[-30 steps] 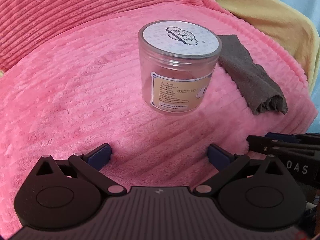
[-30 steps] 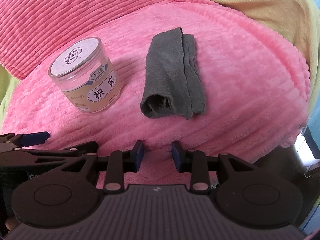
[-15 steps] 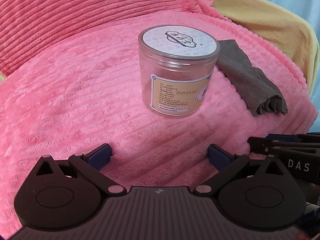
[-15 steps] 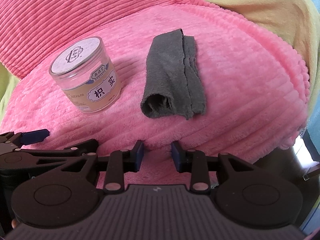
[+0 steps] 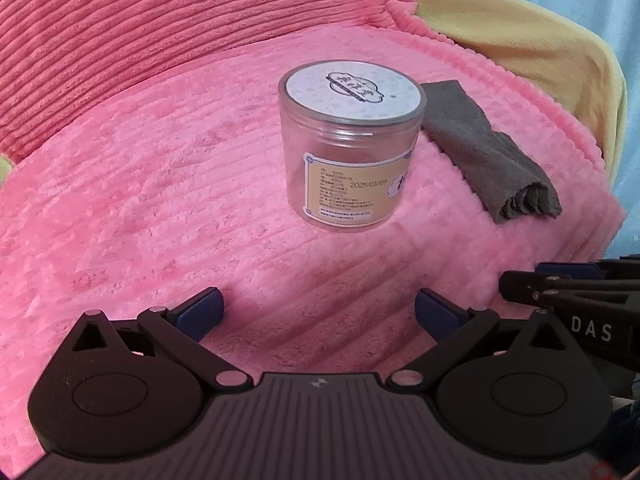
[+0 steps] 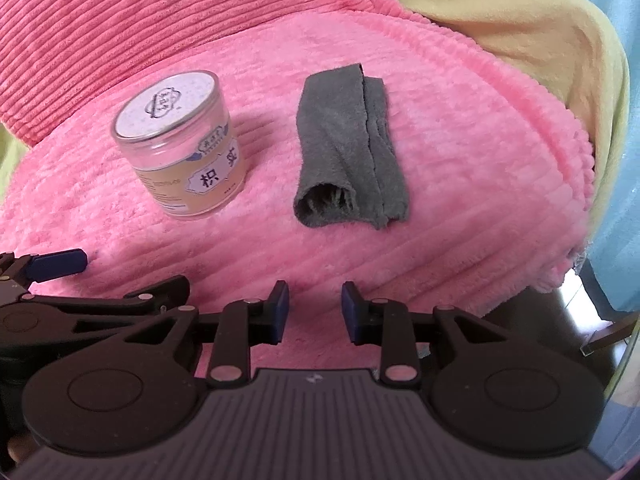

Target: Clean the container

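A clear plastic jar (image 5: 349,148) with a white printed lid and a beige label stands upright on a pink ribbed blanket (image 5: 160,184). My left gripper (image 5: 320,312) is open wide, short of the jar and pointed at it, holding nothing. To the jar's right lies a folded grey cloth (image 5: 484,152). In the right wrist view the jar (image 6: 182,148) is at the left and the grey cloth (image 6: 348,148) lies straight ahead. My right gripper (image 6: 314,312) is partly open and empty, some way short of the cloth.
A ribbed pink cushion (image 5: 180,20) rises behind the blanket. Yellow fabric (image 6: 520,40) lies at the back right. The blanket drops off at the right onto a dark surface (image 6: 560,340). The left gripper's blue finger (image 6: 60,264) shows at the right wrist view's left edge.
The left gripper has shifted slightly, so the jar sits a little lower in its view. The right gripper has eased a bit closer to the cloth. Jaw openings are unchanged.
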